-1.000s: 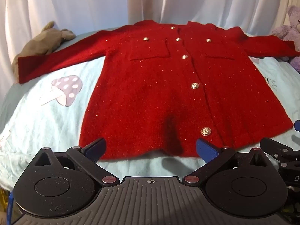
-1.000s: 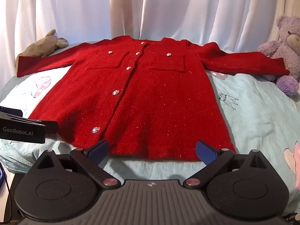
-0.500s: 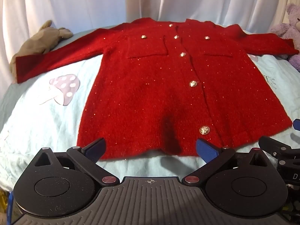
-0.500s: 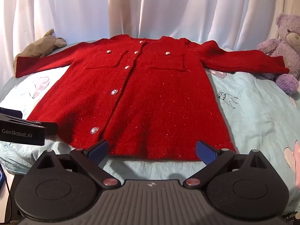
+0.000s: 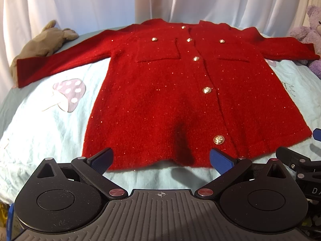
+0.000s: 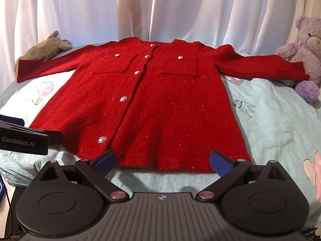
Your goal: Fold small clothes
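A red buttoned cardigan (image 5: 172, 104) is lying flat, front up, sleeves spread toward 9 and 3 o'clock, on a pale blue sheet (image 5: 46, 132) printed with mushrooms. The left gripper (image 5: 160, 158) and the right gripper (image 6: 162, 159) are each hovering at 6 o'clock just short of the hem, jaws gaping wide and gripping nothing. A grey plush toy (image 6: 45, 47) is lying at 10 o'clock touching the sleeve cuff, a purple teddy bear (image 6: 303, 58) is sitting at 2 o'clock by the other cuff, and white curtains (image 6: 160, 10) are hanging behind at 12.

Your left gripper (image 5: 161, 160) has black arms, blue ribbed pads (image 5: 102, 160), red pivot screws; its side reads "GenRobot.AI".
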Available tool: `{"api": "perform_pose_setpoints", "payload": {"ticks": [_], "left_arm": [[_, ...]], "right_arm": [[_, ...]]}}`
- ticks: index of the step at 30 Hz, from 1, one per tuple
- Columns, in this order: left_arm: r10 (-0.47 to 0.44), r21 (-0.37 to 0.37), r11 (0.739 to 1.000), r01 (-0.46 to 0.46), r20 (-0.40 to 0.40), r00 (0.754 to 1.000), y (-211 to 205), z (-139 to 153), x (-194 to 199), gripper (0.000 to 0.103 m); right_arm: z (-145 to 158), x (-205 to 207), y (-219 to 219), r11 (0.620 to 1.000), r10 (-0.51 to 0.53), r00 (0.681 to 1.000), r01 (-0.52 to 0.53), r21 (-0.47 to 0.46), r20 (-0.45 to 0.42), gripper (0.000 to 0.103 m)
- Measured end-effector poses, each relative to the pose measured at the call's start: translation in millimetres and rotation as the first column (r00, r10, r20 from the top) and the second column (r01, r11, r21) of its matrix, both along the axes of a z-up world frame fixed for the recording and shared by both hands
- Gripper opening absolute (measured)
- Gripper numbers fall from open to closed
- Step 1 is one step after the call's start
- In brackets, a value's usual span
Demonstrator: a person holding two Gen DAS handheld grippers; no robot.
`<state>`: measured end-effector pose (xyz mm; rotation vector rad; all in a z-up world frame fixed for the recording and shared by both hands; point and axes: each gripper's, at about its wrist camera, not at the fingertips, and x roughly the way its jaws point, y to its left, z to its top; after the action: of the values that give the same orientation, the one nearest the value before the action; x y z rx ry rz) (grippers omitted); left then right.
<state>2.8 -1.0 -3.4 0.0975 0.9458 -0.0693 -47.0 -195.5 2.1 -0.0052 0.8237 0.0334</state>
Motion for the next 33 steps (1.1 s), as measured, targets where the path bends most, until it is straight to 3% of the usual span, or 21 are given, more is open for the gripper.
{"api": "perform_pose_setpoints", "payload": {"ticks": [33], "left_arm": [[0.000, -0.011, 1.000, -0.001, -0.022, 1.000, 2.4, -0.7, 6.4, 0.103]], "right_arm": [[-1.7, 4.0, 0.0, 1.000, -0.003, 1.000, 0.003, 0.008, -0.003, 0.099]]}}
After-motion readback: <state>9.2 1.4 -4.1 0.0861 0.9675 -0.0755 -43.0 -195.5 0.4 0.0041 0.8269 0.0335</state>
